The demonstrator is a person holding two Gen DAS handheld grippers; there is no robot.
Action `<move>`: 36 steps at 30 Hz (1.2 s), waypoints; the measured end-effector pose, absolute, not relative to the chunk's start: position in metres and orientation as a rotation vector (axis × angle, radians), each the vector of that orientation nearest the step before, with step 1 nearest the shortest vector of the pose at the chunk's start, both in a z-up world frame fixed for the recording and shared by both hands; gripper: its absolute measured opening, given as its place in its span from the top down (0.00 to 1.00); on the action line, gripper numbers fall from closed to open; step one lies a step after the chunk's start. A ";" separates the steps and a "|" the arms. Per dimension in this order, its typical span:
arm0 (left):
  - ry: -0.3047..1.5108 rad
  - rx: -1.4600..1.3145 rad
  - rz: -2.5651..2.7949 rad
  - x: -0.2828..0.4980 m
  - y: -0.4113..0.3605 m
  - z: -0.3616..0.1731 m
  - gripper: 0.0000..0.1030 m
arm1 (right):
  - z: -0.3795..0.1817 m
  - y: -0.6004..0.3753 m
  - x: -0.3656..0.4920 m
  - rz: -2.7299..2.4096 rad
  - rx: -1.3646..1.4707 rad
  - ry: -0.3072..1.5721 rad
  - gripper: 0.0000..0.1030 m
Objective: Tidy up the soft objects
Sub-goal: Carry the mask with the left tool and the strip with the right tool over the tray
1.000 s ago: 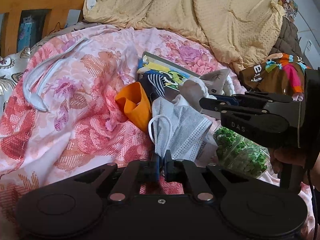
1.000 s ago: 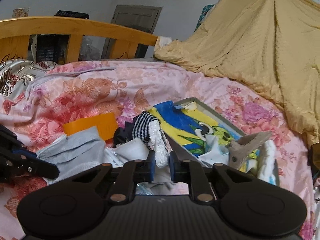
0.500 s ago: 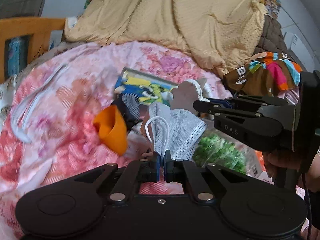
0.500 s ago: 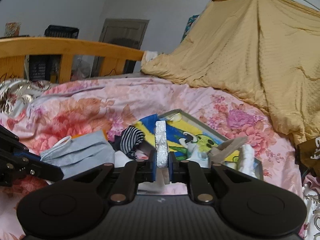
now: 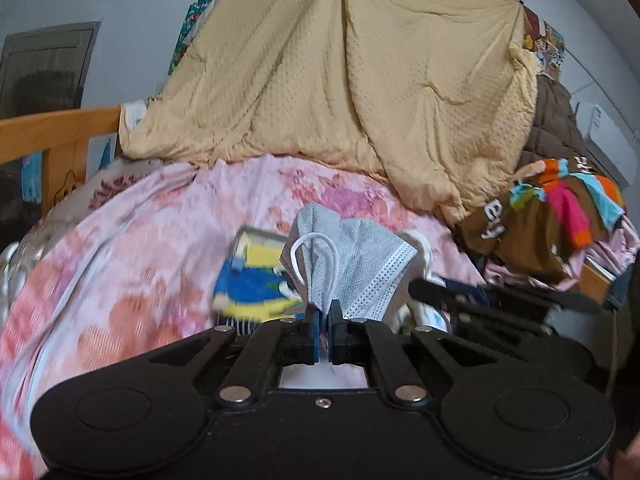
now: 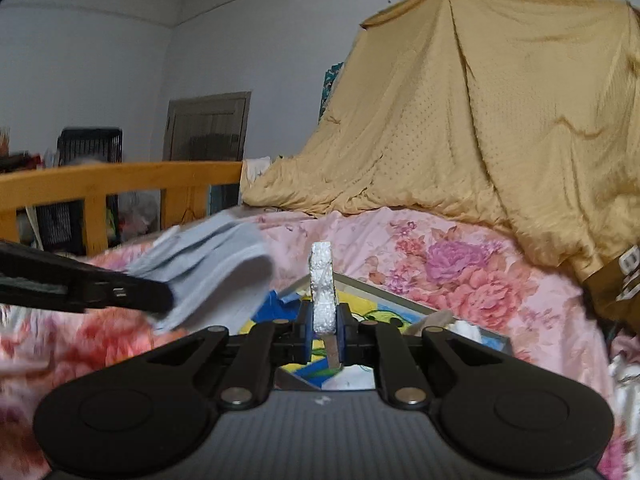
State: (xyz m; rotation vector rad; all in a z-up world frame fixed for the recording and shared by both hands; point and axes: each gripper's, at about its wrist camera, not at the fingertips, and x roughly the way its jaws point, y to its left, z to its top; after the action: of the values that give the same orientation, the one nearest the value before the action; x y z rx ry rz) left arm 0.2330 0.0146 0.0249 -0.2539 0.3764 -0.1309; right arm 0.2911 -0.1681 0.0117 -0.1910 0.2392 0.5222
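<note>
Mid-task imo: my left hand-held gripper clamped on grey face mask, right hand-held gripper clamped on white foam strip, both held above the cartoon tray on bed, neither placed yet, more soft bits left in tray.

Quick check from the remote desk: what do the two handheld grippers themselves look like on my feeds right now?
Both are matte black. The left gripper and right gripper each have two narrow fingers with blue pads, driven by angled linkage arms with silver pivot pins, above a broad body with a round disc on each side. The right body's top is ribbed grey. No cables or sleeves are visible.
</note>
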 end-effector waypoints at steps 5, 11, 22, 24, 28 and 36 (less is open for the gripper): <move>0.386 -0.247 -0.088 0.285 0.011 0.023 0.97 | 0.006 -0.178 0.328 0.532 -0.058 0.293 0.88; 0.430 -0.252 -0.046 0.335 0.013 0.007 0.97 | -0.008 -0.188 0.367 0.531 0.080 0.358 0.88; 0.521 -0.295 0.013 0.382 0.020 -0.023 0.97 | -0.025 -0.200 0.399 0.539 0.242 0.442 0.88; 0.535 -0.308 0.019 0.387 0.020 -0.026 0.97 | -0.027 -0.202 0.402 0.536 0.257 0.461 0.88; 0.577 -0.311 0.022 0.395 0.017 -0.032 0.97 | -0.030 -0.204 0.409 0.537 0.289 0.508 0.88; 0.629 -0.315 0.021 0.401 0.013 -0.038 0.96 | -0.038 -0.205 0.416 0.530 0.327 0.590 0.88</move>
State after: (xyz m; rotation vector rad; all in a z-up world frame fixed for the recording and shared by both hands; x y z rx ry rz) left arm 0.4010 0.0130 -0.0376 -0.3145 0.6287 0.0206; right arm 0.4159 -0.2053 -0.0384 0.3272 0.5902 0.5304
